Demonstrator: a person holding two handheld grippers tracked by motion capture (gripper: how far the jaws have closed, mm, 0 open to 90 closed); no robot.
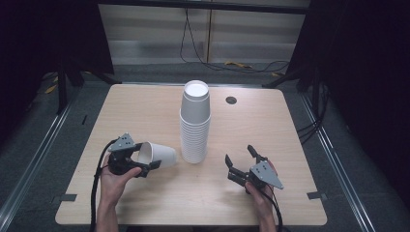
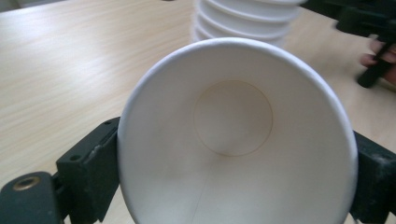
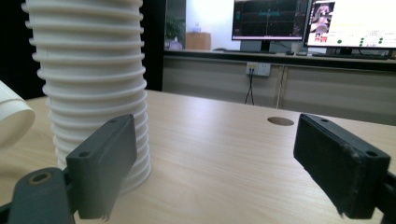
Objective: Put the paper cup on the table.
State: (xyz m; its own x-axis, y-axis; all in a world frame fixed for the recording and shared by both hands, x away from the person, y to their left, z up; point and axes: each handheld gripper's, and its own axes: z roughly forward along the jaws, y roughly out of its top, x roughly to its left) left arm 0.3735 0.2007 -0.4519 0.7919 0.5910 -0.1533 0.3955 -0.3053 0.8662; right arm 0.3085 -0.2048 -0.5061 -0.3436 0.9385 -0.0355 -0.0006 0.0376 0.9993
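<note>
Left gripper (image 1: 145, 163): we pinch a paper cup (image 1: 158, 154) lying sideways.
Right gripper (image 1: 240, 162): jaws spread, beside our cup stack (image 1: 195, 123).

From the high view we look forward and down from above our side of the table (image 1: 145, 104), far enough back to take in its whole top and the floor around it. The left gripper view sits low behind the left gripper (image 2: 224, 177), facing along its jaws, very close to a paper cup (image 2: 233, 135) held between them. The right gripper view rides the right gripper (image 3: 205, 168), near the tabletop and facing level, with monitors (image 3: 271, 18) far beyond its jaws. All three views share the stack of cups (image 1: 195, 123): just past the left gripper's jaws, and beside the right gripper's left-hand jaw.
</note>
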